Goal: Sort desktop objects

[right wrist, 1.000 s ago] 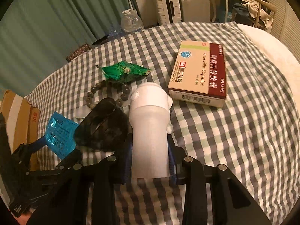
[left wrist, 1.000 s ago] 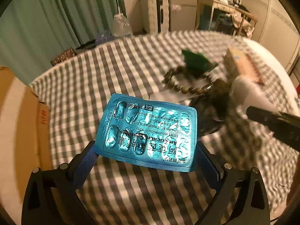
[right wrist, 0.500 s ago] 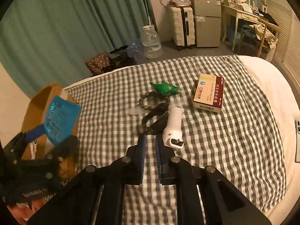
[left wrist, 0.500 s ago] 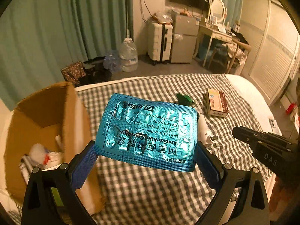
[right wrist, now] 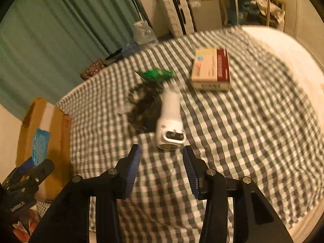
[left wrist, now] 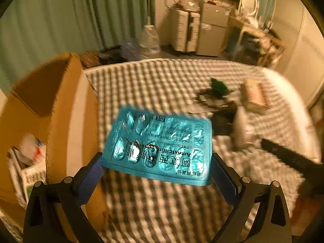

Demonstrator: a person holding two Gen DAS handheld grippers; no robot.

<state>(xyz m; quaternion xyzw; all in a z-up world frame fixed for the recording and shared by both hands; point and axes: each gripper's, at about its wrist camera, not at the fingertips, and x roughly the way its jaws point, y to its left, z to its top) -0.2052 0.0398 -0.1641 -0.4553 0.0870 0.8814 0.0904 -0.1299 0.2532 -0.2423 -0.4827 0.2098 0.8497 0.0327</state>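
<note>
While hidden elsewhere, blister pack [left wrist: 160,147] lettering faces left wrist.

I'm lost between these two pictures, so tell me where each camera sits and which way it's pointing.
Left wrist: on the left gripper, looking past its blister pack at the checked bed and cardboard box.
Right wrist: on the open right gripper, facing the white bottle and medicine box.
Shared: bed, bottle, both boxes, blister pack.

One blister pack [left wrist: 160,147], one medicine box [right wrist: 211,69], one cardboard box [left wrist: 66,109] (open-topped).
</note>
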